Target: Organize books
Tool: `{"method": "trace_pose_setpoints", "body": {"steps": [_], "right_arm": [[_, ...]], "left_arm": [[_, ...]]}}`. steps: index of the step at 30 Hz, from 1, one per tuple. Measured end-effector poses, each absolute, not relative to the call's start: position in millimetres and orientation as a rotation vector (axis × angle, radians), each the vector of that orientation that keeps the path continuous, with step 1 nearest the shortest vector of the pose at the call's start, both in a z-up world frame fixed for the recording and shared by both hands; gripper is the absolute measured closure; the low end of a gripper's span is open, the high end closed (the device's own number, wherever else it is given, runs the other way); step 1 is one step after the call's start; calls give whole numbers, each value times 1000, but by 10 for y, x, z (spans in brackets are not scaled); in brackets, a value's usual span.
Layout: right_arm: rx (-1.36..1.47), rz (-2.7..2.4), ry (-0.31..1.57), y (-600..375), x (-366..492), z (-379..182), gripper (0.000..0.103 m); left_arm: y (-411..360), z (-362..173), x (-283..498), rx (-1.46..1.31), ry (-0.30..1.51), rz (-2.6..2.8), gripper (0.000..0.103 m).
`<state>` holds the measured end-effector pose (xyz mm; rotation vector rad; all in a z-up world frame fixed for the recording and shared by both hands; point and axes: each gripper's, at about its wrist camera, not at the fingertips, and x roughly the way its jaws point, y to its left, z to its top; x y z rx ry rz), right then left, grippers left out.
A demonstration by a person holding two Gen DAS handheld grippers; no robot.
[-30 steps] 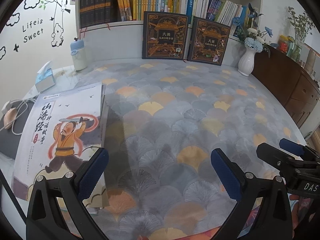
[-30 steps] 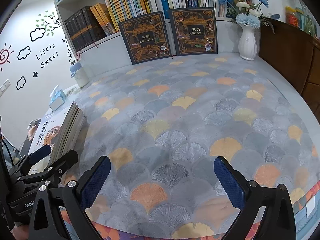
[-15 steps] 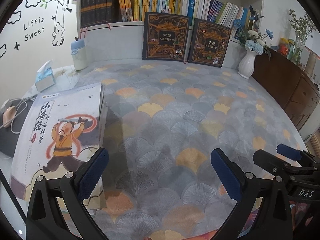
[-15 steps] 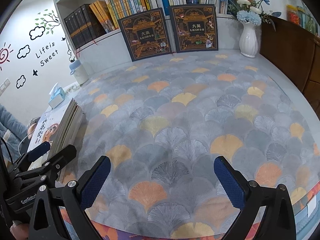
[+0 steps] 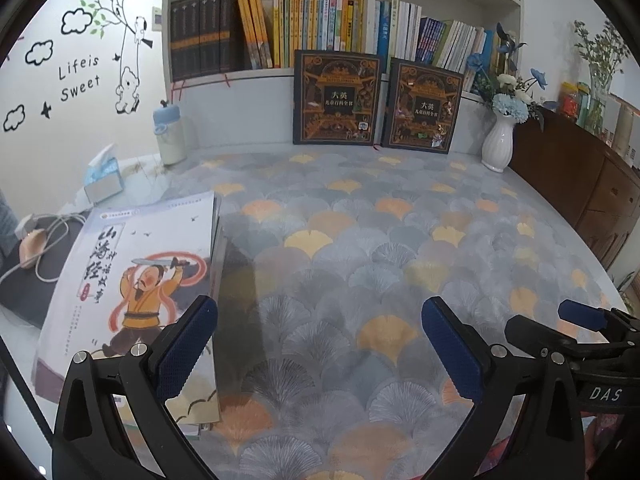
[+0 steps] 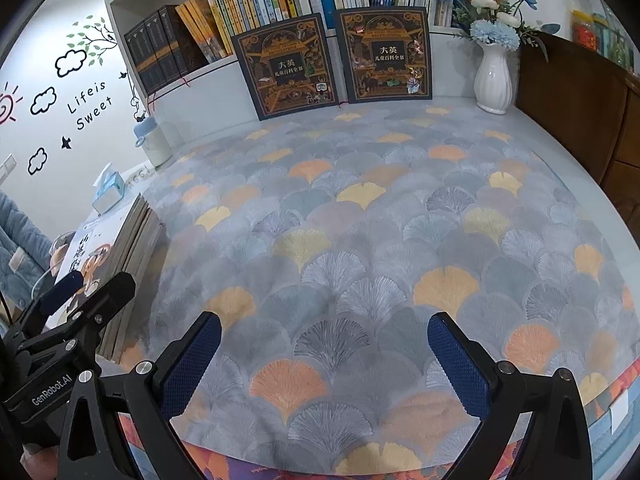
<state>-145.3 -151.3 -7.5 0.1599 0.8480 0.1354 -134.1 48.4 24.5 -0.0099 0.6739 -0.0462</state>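
Books (image 5: 132,280) sitting stacked at table's (image 5: 360,240) left edge — both grippers (image 5: 318,344) (image 6: 324,360) easing back slightly, fingers wide, holding nothing.

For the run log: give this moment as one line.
left gripper: open, empty | right gripper: open, empty | book stack: flat, left | two dark books: propped against shelf

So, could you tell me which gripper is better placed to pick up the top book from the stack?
Left. The left gripper is open right beside the stack; the right gripper sits farther off.
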Motion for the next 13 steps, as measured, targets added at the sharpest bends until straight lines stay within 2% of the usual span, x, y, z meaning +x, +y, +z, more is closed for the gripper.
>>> {"method": "trace_pose_setpoints", "body": {"steps": [13], "right_arm": [[177,143,854,-1588,-1542,-104,0]], "left_arm": [[298,223,-1407,17,670,-2,1]]}}
